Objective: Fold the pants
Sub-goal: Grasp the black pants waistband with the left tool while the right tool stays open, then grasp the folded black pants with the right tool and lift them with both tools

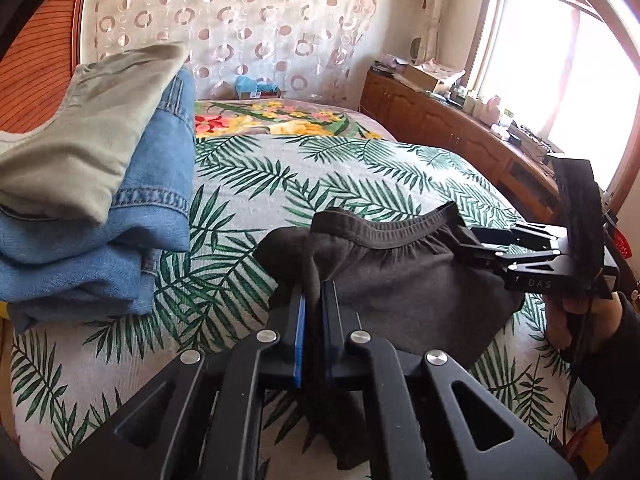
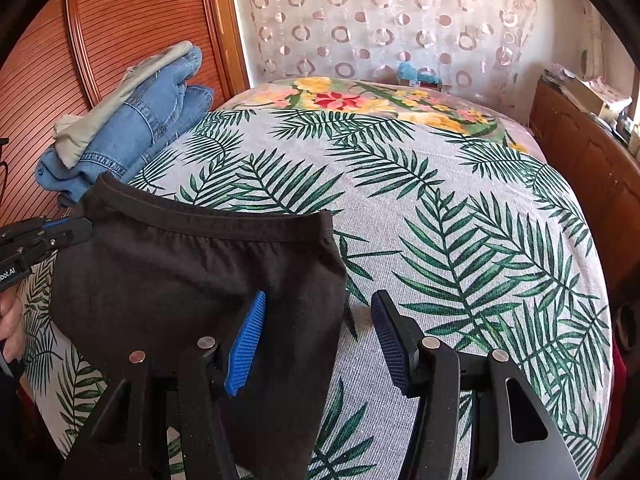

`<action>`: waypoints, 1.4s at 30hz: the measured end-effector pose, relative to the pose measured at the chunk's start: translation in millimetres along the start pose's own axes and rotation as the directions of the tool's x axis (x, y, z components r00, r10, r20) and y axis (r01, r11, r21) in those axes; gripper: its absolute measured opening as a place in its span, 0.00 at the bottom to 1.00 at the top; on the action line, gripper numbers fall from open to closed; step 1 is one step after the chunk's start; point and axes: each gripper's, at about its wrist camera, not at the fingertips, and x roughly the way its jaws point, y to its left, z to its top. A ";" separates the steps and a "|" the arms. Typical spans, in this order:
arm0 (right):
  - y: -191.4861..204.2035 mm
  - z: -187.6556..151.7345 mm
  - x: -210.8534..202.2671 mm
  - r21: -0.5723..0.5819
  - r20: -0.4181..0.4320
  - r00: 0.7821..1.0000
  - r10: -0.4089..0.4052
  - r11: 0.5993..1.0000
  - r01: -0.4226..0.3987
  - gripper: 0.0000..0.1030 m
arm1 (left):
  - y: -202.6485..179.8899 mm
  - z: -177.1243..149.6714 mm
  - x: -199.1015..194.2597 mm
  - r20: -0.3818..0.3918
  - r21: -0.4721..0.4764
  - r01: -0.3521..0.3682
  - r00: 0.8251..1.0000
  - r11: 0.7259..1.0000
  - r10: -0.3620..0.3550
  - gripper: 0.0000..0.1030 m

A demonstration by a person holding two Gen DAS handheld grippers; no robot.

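Dark brown-black pants (image 1: 400,276) lie on the leaf-print bedspread (image 1: 248,184) with the elastic waistband on the far side. My left gripper (image 1: 314,296) is shut on a bunched fold at the pants' left corner, and cloth hangs down between its blue pads. In the right wrist view the same pants (image 2: 180,272) spread to the left, with the left gripper (image 2: 76,230) pinching their far left edge. My right gripper (image 2: 319,296) stands open over the pants' right edge, with the cloth's border between its pads (image 2: 248,340) and not pinched. The right gripper (image 1: 468,248) also shows at the waistband's right end.
A pile of folded blue jeans (image 1: 120,200) topped by a khaki garment (image 1: 80,132) sits at the bed's left side, next to a slatted wooden door (image 2: 132,28). A wooden cabinet (image 1: 452,128) with clutter runs under the window. A floral blanket (image 2: 360,100) covers the far end.
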 end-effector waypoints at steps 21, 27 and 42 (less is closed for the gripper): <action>6.6 3.5 0.8 0.029 0.006 0.995 0.100 0.995 -0.100 0.11 | -21.9 2.8 -38.1 0.097 0.048 0.052 0.994 0.998 -0.056 0.06; 10.3 -10.4 -36.0 0.060 0.134 0.988 0.073 0.995 -0.082 0.11 | -33.1 11.5 -63.2 0.157 0.074 0.059 0.985 0.996 -0.070 0.06; 16.3 -19.0 -121.8 0.022 0.311 0.950 0.037 0.999 -0.046 0.11 | -46.2 32.0 -105.1 0.265 0.120 0.045 0.961 0.992 -0.076 0.06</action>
